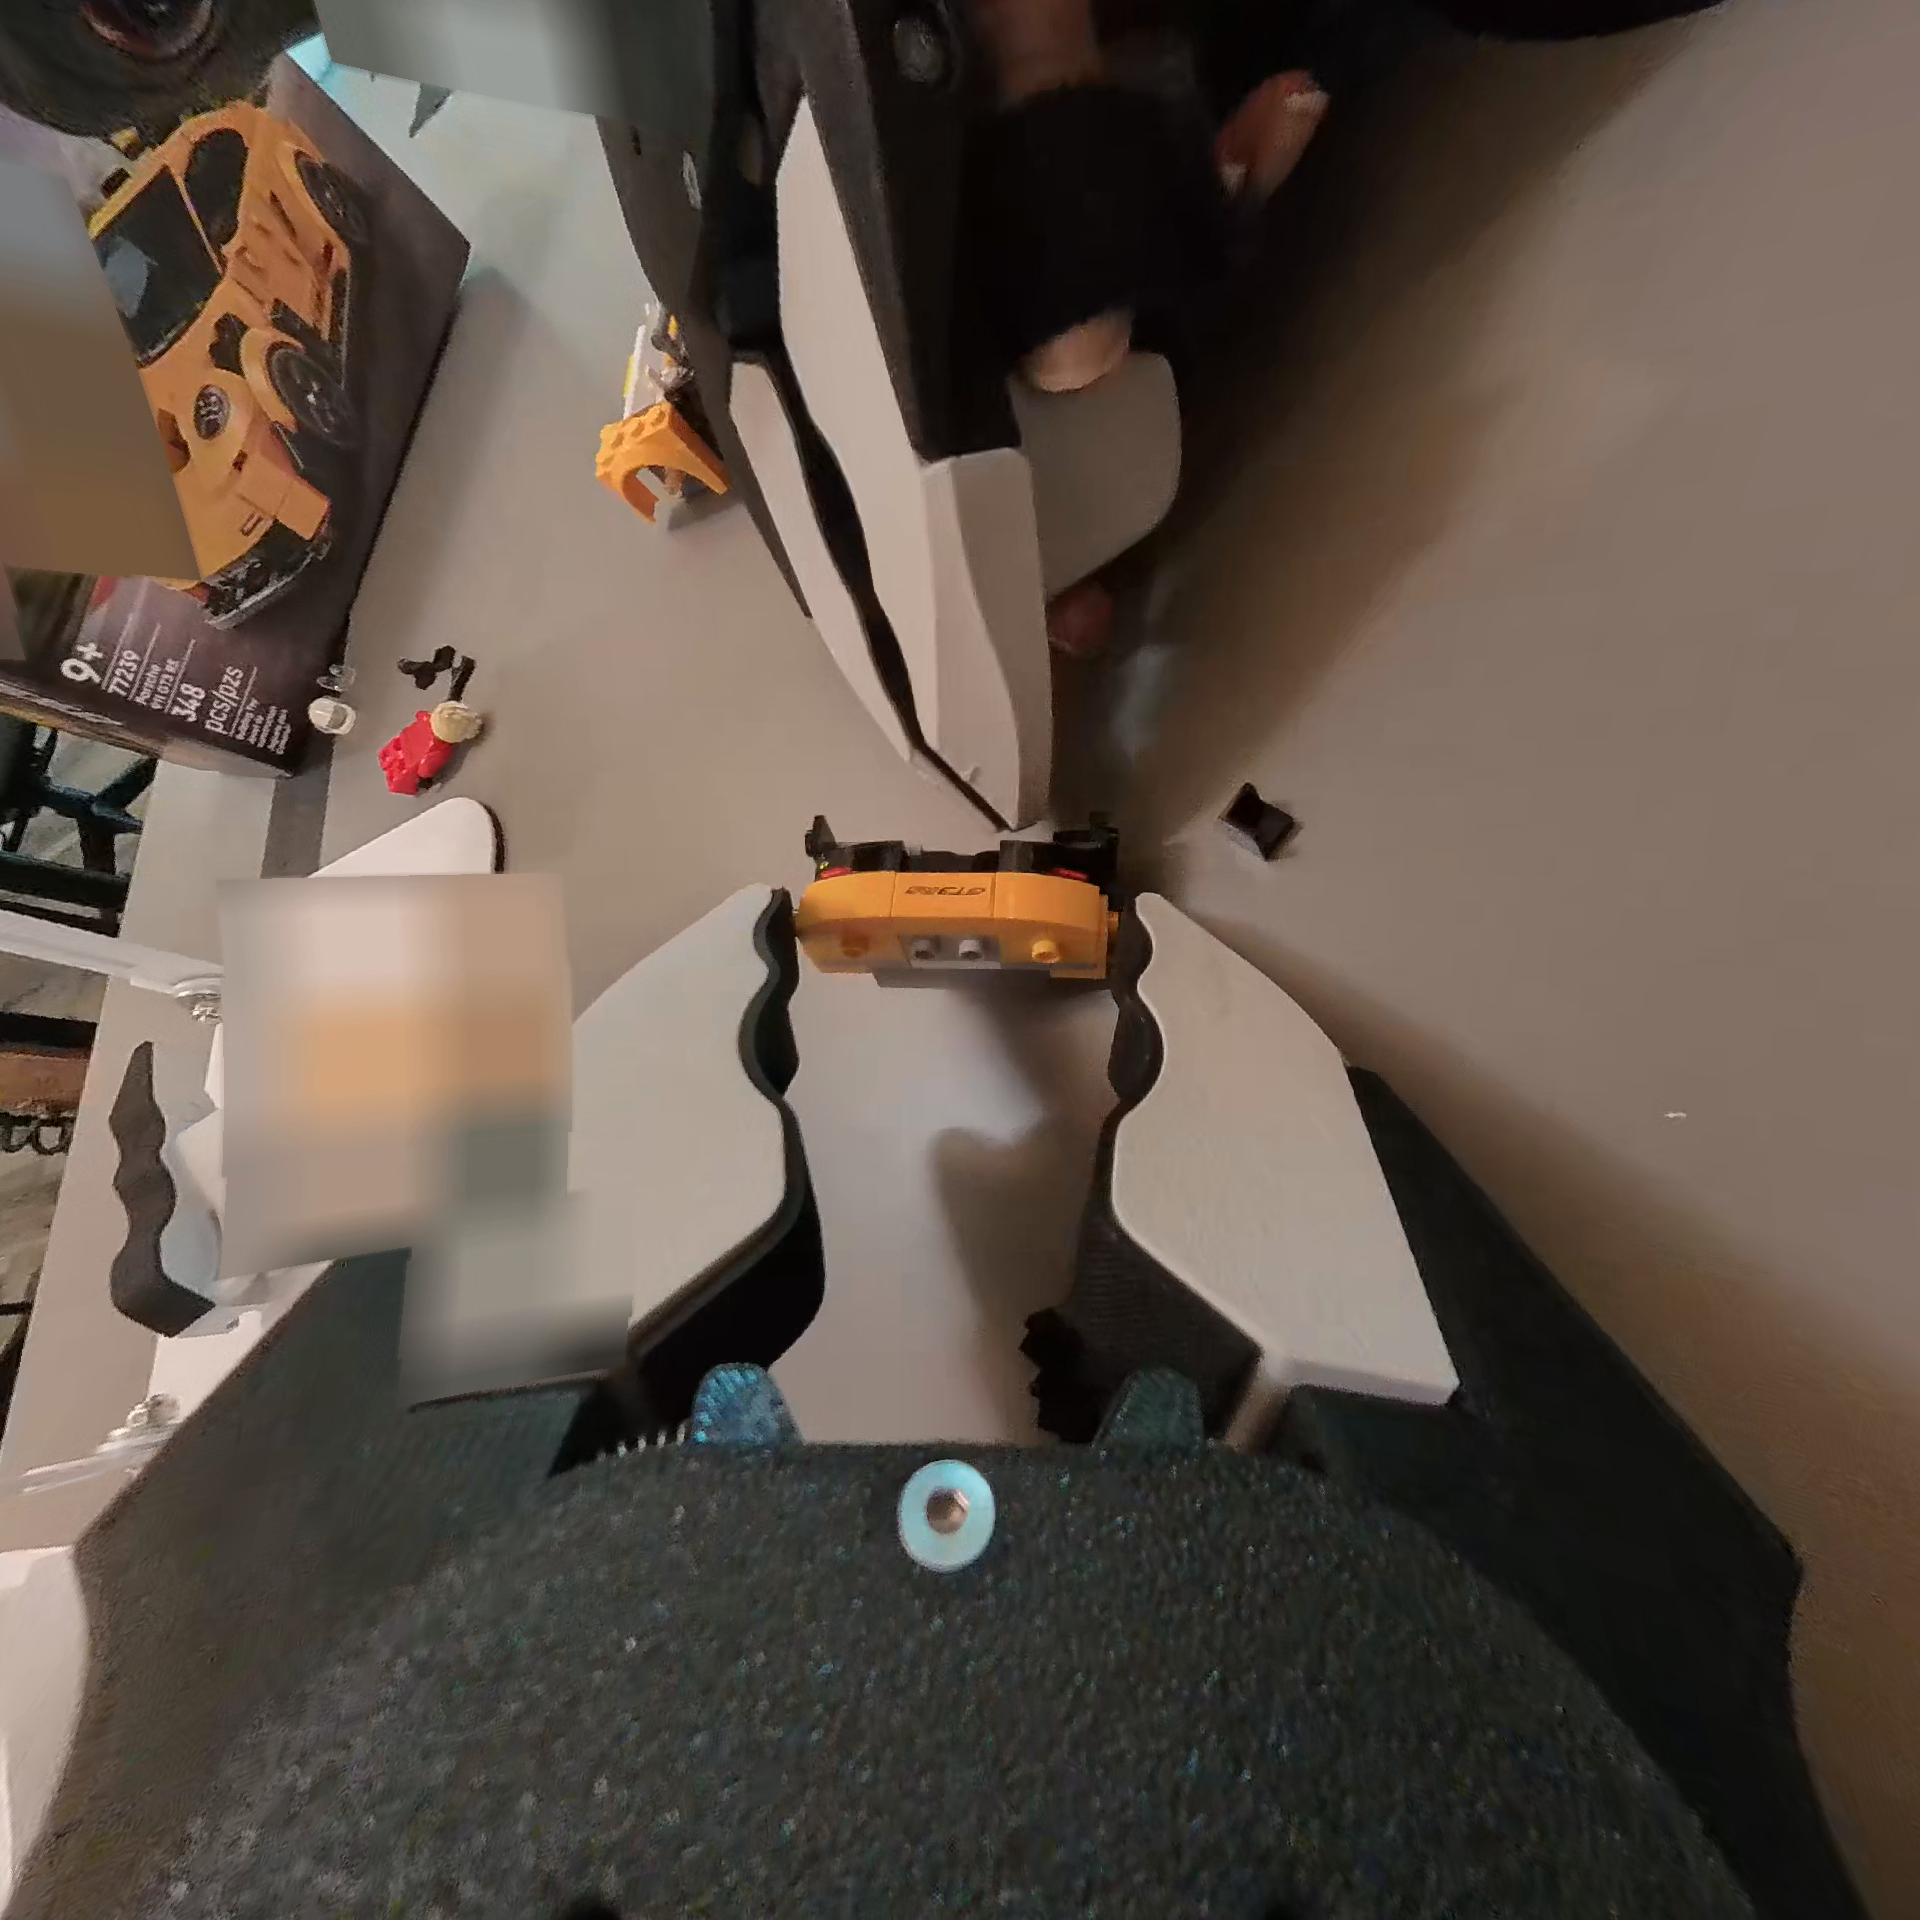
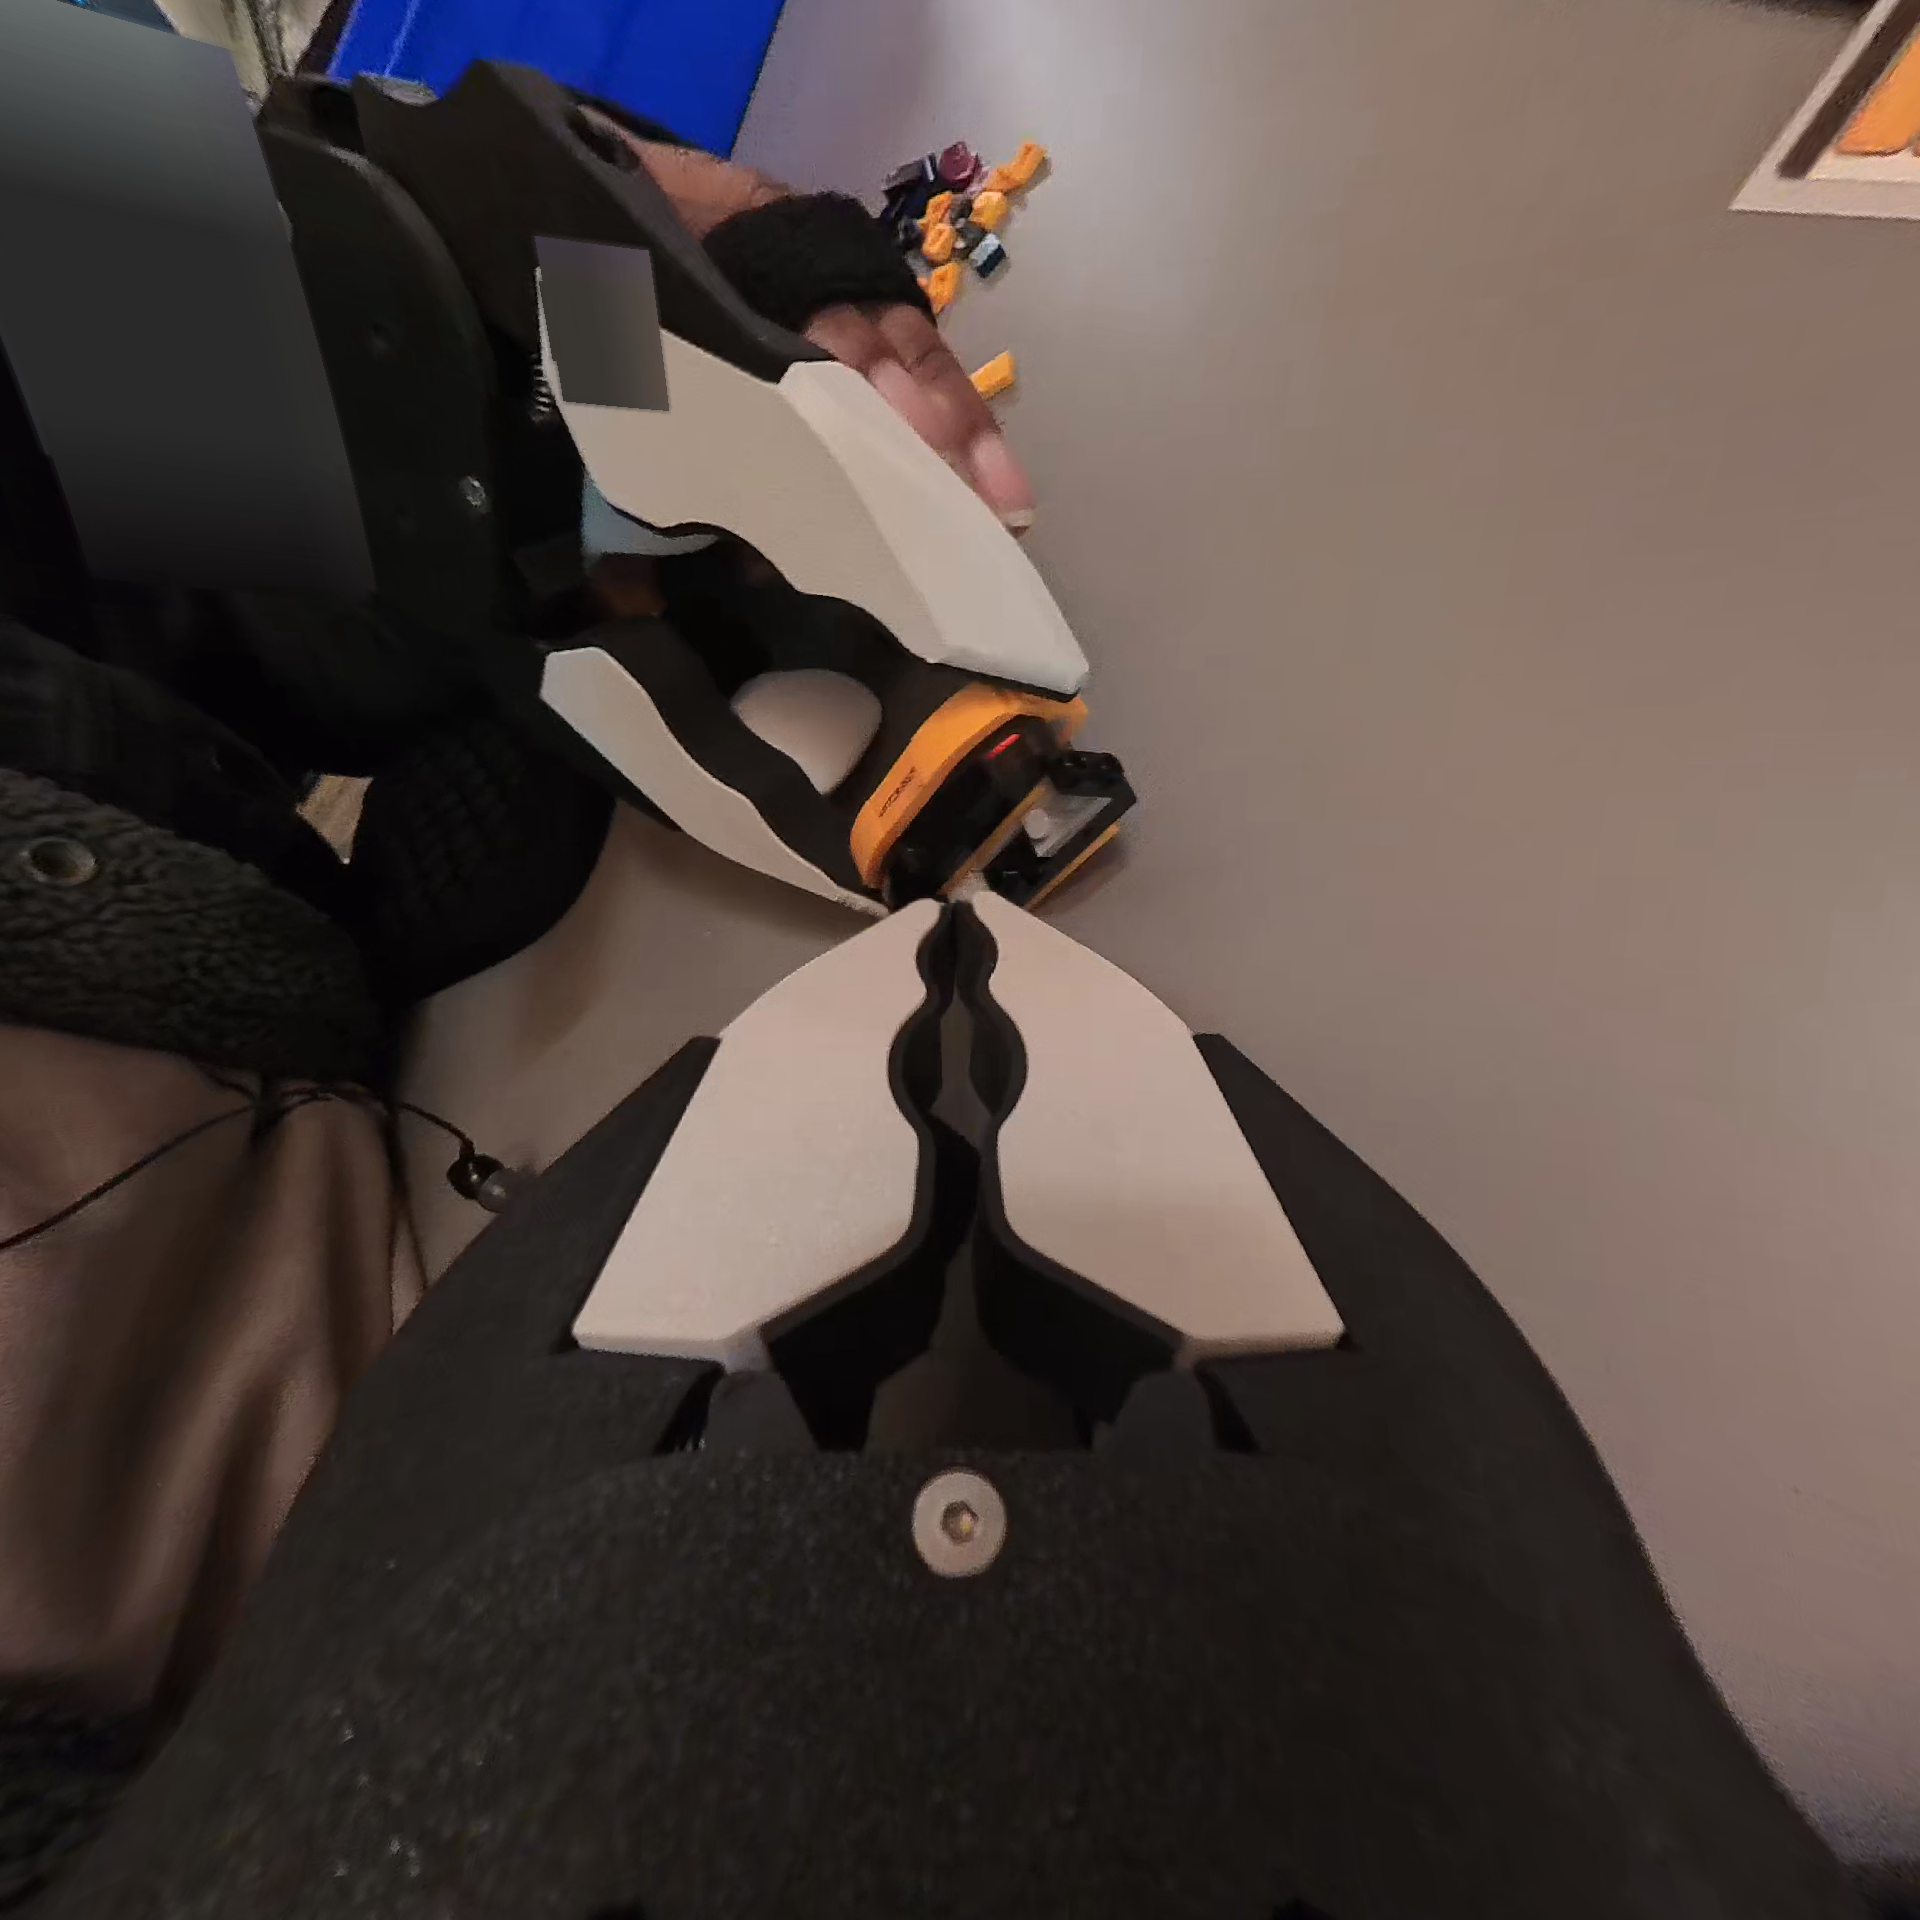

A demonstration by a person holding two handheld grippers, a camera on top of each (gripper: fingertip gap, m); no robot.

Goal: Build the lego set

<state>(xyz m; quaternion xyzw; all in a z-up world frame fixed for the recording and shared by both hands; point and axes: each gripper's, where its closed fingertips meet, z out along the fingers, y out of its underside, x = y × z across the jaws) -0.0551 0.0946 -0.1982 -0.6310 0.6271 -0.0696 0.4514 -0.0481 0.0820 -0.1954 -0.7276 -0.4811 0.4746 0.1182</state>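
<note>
My left gripper is shut on an orange and black lego assembly, gripping it by its two ends just above the grey table. The assembly has grey and orange studs on its near face and black parts behind. My right gripper is shut, and its tips touch the black edge of the assembly. In the left wrist view it comes down from the top onto the assembly's back right. I cannot tell whether a small piece is pinched in its tips.
The lego box lies at the left, with an orange wheel-arch piece, a red minifigure and a small black piece nearby. Loose pieces and an open booklet lie farther off on the table. The tips of both grippers are at nearly the same place.
</note>
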